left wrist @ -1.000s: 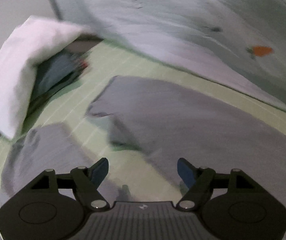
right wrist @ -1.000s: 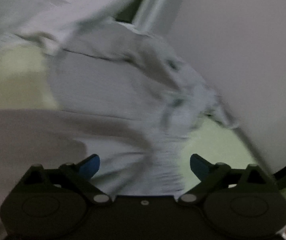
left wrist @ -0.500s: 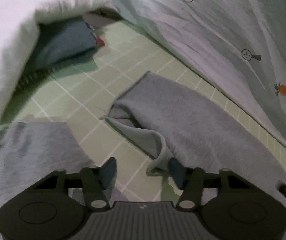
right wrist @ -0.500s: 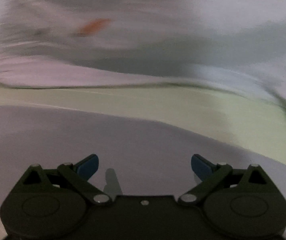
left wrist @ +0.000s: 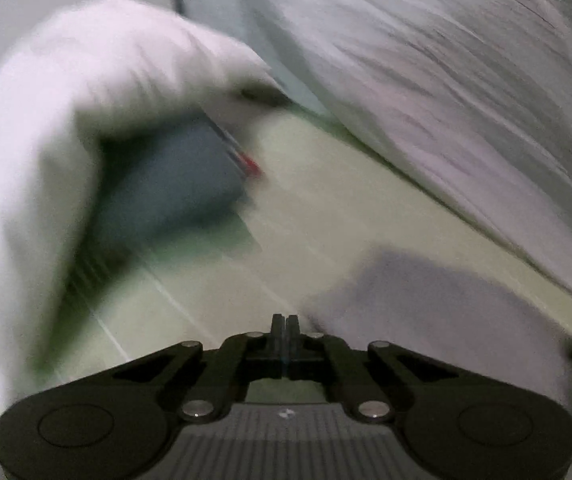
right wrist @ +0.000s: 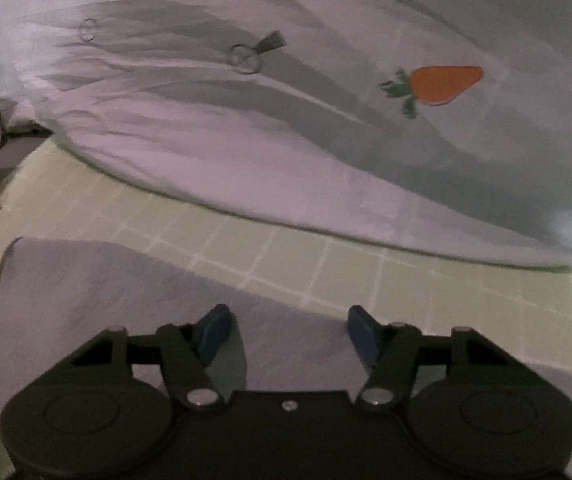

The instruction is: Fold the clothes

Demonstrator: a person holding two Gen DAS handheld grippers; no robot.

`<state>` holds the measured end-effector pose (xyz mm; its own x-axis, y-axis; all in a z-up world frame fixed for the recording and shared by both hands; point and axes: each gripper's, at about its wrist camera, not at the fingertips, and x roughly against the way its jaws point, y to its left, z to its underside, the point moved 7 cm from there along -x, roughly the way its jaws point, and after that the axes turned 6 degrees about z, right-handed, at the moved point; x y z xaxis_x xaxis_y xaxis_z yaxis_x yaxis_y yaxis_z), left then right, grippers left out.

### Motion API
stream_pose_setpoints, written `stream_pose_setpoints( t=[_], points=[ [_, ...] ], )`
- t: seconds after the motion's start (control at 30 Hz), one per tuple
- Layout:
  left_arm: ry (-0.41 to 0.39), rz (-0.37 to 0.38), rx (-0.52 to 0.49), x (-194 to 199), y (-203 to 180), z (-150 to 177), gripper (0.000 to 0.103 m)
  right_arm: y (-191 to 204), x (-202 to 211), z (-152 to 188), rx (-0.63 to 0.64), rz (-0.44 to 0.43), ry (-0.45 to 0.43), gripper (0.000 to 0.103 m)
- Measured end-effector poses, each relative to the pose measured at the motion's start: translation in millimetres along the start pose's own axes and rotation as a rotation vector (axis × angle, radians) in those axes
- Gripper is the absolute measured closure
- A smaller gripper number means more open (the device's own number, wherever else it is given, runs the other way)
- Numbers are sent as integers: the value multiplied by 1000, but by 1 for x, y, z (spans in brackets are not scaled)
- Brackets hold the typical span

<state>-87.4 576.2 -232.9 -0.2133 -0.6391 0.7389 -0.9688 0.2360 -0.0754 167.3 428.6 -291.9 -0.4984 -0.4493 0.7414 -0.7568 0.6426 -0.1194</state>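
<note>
Left gripper (left wrist: 285, 322): we see its fingers pressed together; whether cloth is pinched between them we cannot tell, the view being blurred.
Right gripper (right wrist: 289, 332): fingers spread wide over the grey garment (right wrist: 98, 300).
Grey garment: lies flat on the green checked sheet (right wrist: 366, 264), near side.
Far side: carrot-print quilt (right wrist: 326, 120).

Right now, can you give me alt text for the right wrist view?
The open right tool hovers over a grey garment on a green checked sheet. Behind lies a pale quilt printed with a carrot.
</note>
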Motion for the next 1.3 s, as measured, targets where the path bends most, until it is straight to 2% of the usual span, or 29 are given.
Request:
stream_pose_setpoints(
  t=[0.03, 0.13, 0.23, 0.37, 0.4, 0.47, 0.5, 0.53, 0.6, 0.7, 0.77, 0.8, 0.83, 0.87, 0.93, 1.07, 1.13, 1.2, 1.3],
  points=[
    [-17, -24, 25, 0, 8, -10, 103, -6, 2, 1, -7, 18, 0, 38],
    [-20, 6, 92, 11, 21, -21, 101, -27, 8, 6, -50, 51, 4, 38],
    [37, 111, 185, 28, 14, -5, 95, -50, 18, 19, -123, 68, 22, 33],
    [123, 262, 298, 34, -8, 20, 95, -76, 31, 36, -186, 89, 41, 31],
    [143, 285, 308, 32, -16, 25, 95, -81, 35, 40, -201, 90, 46, 30],
    [166, 286, 291, 24, -30, 31, 92, -90, 40, 47, -220, 96, 56, 30],
    [177, 283, 280, 20, -36, 34, 82, -94, 43, 49, -226, 100, 60, 29],
    [189, 279, 284, 17, -40, 36, 66, -98, 45, 52, -234, 101, 68, 29],
    [215, 229, 301, 8, -41, 38, 49, -105, 50, 57, -251, 106, 75, 29],
    [211, 174, 305, 2, -41, 36, 47, -113, 56, 63, -268, 113, 82, 28],
    [197, 181, 294, 1, -45, 35, 49, -114, 59, 67, -271, 121, 87, 28],
    [190, 186, 287, 0, -47, 35, 58, -114, 60, 69, -271, 122, 90, 28],
    [189, 197, 289, -1, -50, 32, 91, -113, 61, 70, -270, 123, 92, 28],
    [189, 209, 293, -3, -53, 28, 103, -113, 63, 72, -269, 124, 93, 28],
    [138, 253, 303, 3, -63, 13, 102, -114, 67, 72, -269, 131, 88, 28],
    [-88, 397, 145, 62, -102, -34, 102, -122, 78, 70, -276, 158, 67, 28],
    [-164, 451, 108, 95, -111, -46, 102, -125, 80, 71, -281, 165, 66, 28],
    [-200, 457, 133, 118, -101, -47, 102, -129, 82, 73, -286, 171, 66, 28],
    [-150, 370, 233, 125, -63, -23, 102, -133, 84, 75, -293, 180, 66, 28]
  ],
)
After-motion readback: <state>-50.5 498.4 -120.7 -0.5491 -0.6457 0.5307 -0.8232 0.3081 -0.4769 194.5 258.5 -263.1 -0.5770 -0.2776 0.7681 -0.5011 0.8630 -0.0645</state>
